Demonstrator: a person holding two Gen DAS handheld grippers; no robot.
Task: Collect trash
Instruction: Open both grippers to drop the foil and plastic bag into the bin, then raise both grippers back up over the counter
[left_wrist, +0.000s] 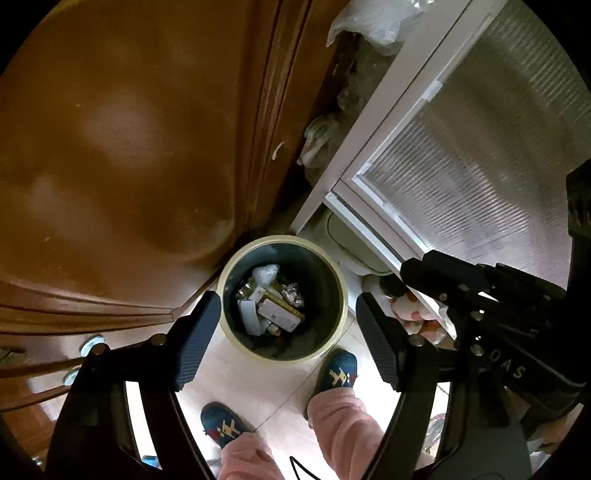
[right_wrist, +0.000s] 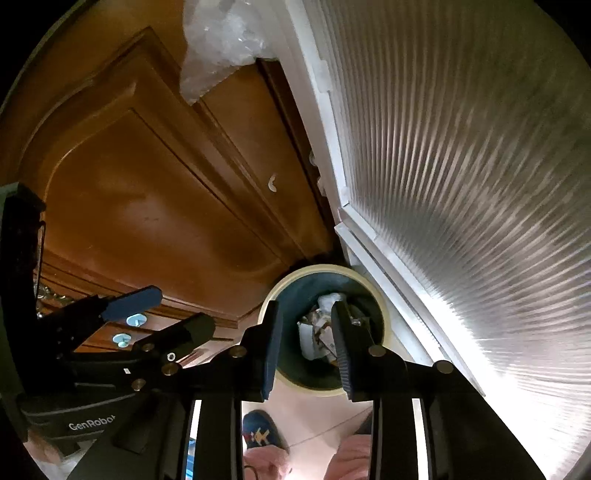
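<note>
Bin (left_wrist: 341, 295): round, cream-rimmed, on the floor (left_wrist: 258, 387) between wooden door (left_wrist: 110, 147) and ribbed glass door (left_wrist: 480, 166).
Trash (left_wrist: 273, 302): wrappers, paper inside bin.
Left tool (left_wrist: 284, 339): spread wide, empty, above bin.
Right tool (right_wrist: 306, 347): parted, empty, above bin.

The trash bin (left_wrist: 282, 297) is showing a cream rim and dark green inside; the slippers (left_wrist: 340, 373) are wearing navy with a yellow-and-white figure; the trousers (left_wrist: 343, 424) are showing pink; the door (left_wrist: 129, 147) is glowing orange-brown; the glass panel (right_wrist: 461, 184) is showing ribbed grey in a white frame.
</note>
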